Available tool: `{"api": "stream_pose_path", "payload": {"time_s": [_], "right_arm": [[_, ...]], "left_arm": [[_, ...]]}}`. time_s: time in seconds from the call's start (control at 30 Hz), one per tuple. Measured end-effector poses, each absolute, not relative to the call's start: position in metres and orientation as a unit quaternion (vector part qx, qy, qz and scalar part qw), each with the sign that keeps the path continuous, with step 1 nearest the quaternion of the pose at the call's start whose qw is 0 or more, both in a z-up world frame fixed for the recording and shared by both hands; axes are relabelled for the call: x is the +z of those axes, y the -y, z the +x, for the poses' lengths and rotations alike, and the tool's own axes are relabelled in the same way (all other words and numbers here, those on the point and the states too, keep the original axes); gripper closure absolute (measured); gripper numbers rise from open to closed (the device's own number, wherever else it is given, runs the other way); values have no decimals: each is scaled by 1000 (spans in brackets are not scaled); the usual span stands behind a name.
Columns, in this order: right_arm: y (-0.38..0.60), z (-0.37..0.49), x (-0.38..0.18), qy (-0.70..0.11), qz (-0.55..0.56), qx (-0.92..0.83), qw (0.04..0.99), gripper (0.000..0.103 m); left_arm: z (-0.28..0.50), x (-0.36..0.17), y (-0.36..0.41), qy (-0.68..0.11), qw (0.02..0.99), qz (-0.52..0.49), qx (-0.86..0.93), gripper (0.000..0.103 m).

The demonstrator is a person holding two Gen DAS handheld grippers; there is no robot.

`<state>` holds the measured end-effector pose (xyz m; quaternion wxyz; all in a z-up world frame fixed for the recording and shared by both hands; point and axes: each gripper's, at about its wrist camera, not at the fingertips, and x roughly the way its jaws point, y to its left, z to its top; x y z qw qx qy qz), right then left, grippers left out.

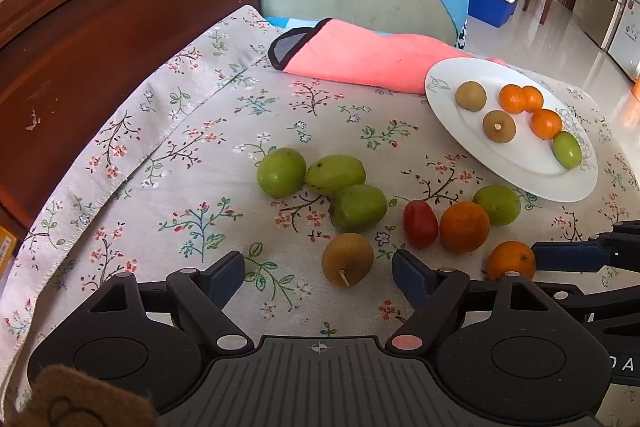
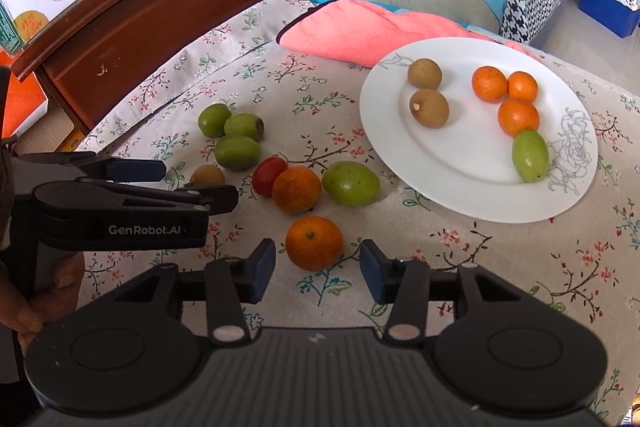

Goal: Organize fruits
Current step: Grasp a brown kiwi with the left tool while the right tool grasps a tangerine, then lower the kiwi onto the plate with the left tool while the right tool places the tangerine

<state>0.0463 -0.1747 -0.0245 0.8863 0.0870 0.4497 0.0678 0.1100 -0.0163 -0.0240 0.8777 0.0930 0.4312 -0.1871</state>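
Flat surface under a grey floral-print tablecloth (image 2: 500, 267), its stitched hem toward the wooden headboard. Directly on the cloth: a folded pink towel with dark trim (image 2: 360, 31) at the far edge, a white oval plate with a line-drawn flower (image 2: 384, 131) touching it, three green jujubes clustered (image 1: 320, 183), one brown longan (image 1: 347, 259), a red cherry tomato (image 2: 269, 175) against a large orange mandarin (image 2: 296, 189), a lone green jujube (image 2: 351, 183) beside that, and a smaller mandarin (image 2: 314, 242) nearest.
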Motion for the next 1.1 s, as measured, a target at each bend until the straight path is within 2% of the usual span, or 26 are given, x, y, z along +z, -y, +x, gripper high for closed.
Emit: {"api": "stream_pose_path", "payload": {"time_s": [0.13,0.23,0.3,0.47,0.53,1.1], "right_arm": [[171,47,-25,-447,77,65,889,55],[169,47,-25,-445,68,64,890,55],[168,47,-25,-444,64,64,892,58],[168,47,-25,-441,63,65,893,71],[167,46,-25,-441,62,65,893,71],[171,44,-17,-433,81,71,895,71]], "left_arm": [[109,-27,18,-426,879,99,-188,28],[108,-25,19,-421,881,99,-193,43],[108,-24,19,-418,881,97,-199,56],[107,-23,18,-416,882,92,-203,71],[108,-22,17,-417,882,87,-203,78],[107,-9,15,-412,885,61,-206,80]]}}
